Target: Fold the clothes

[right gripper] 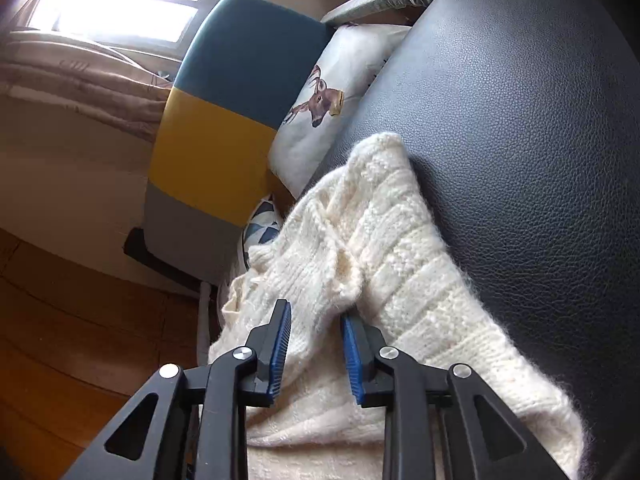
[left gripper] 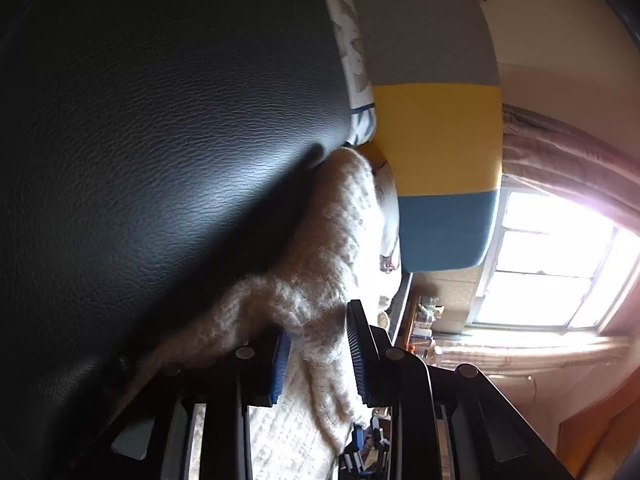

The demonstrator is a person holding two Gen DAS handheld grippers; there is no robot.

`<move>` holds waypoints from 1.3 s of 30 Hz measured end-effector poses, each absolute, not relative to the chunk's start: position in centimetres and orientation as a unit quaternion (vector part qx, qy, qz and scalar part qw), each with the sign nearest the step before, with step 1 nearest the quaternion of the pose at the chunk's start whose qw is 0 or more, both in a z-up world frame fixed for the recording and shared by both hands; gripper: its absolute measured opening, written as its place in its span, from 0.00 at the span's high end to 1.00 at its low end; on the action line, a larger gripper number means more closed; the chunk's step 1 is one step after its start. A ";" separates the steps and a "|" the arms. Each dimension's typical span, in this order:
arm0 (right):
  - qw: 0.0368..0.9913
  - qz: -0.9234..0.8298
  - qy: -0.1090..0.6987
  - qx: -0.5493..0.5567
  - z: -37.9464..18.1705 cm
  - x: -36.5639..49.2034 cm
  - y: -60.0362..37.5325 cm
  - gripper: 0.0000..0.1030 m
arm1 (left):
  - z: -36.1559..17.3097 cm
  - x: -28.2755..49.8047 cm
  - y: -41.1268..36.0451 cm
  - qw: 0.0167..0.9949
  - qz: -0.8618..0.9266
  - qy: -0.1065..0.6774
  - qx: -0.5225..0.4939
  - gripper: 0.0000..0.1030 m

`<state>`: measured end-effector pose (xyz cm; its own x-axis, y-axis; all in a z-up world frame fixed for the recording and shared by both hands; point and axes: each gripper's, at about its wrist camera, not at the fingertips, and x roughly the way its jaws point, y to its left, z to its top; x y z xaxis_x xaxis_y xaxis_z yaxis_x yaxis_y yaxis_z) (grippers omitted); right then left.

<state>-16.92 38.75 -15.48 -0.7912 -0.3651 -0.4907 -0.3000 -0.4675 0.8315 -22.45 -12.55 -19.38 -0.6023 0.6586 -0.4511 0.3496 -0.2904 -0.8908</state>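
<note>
While cream fluffy knitted sweater [right gripper: 384,248] lies bunched on black textured leather seat [right gripper: 520,128], we have both tools in cloth. Left gripper [left gripper: 318,354]: blue ribbed pads apart, thick fold of knit between them, firm clamp we cannot tell. Right gripper [right gripper: 316,344]: pads apart around raised ridge of knit, not pressed together. Risk, we judge: loose fuzzy yarn slips out when lifted, or only top layer is caught, so fold goes crooked. Sweater edge hangs off seat toward striped blue-yellow-grey cushion [right gripper: 224,120]; could slide to floor.
</note>
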 end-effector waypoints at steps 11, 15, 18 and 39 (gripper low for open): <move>-0.043 -0.906 -0.212 0.364 -8.4 -16.9 34.3 0.89 | -19.0 -22.5 -13.0 0.127 0.710 -0.536 -0.440 0.88; -0.038 -0.876 -0.292 0.383 -12.0 -15.7 36.8 0.89 | -19.2 -22.6 -12.8 0.136 0.712 -0.521 -0.451 0.88; 0.010 -0.827 -0.446 0.341 -15.1 -14.4 39.8 0.76 | -20.0 -22.6 -13.2 0.136 0.699 -0.529 -0.462 0.88; 0.080 -0.761 -0.612 0.197 -19.1 -17.0 36.8 0.72 | -21.0 -23.0 -12.9 0.151 0.690 -0.527 -0.473 0.86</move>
